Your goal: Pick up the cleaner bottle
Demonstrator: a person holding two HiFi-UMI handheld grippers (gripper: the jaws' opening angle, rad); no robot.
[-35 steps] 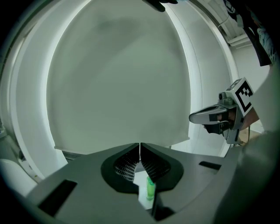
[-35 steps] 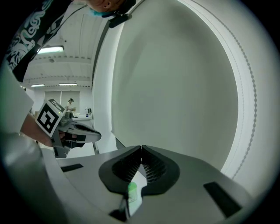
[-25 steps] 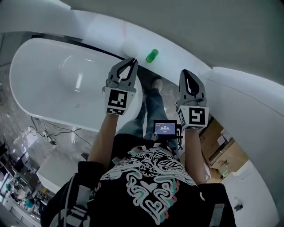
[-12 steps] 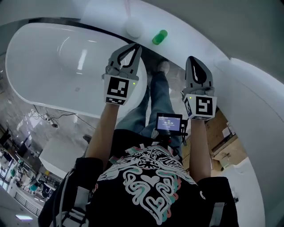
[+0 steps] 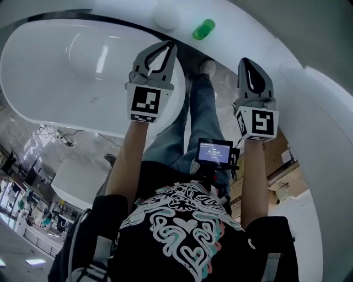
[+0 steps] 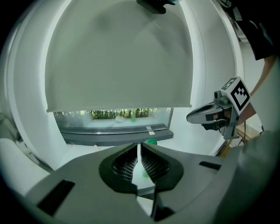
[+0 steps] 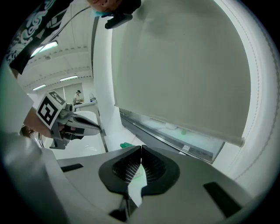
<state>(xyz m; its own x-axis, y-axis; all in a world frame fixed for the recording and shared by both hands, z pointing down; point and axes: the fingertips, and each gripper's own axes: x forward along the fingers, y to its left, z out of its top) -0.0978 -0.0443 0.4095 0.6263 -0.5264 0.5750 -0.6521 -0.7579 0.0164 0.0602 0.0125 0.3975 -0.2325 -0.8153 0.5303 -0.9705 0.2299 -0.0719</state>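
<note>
The cleaner bottle (image 5: 203, 29) is small and green and lies on the white ledge behind the tub, beyond both grippers. My left gripper (image 5: 169, 46) is shut with nothing in it, its tips short of the bottle and a little to its left. My right gripper (image 5: 249, 62) is also shut and empty, to the right of the bottle and nearer me. In the left gripper view the bottle (image 6: 151, 141) peeks just over the closed left gripper (image 6: 139, 147), with the right gripper (image 6: 190, 117) off to the side. In the right gripper view the bottle (image 7: 125, 145) shows left of the closed right gripper (image 7: 141, 149).
A large white bathtub (image 5: 49, 88) fills the left. A white round object (image 5: 165, 15) sits on the ledge beside the bottle. A window with a lowered blind (image 6: 118, 57) and dark sill (image 6: 118, 133) lies ahead. A small screen (image 5: 214, 151) hangs at the person's chest.
Both grippers have sunk together, still side by side. In the head view the tub, the ledge and the green bottle have slid upward. Both pairs of jaws stayed shut.
</note>
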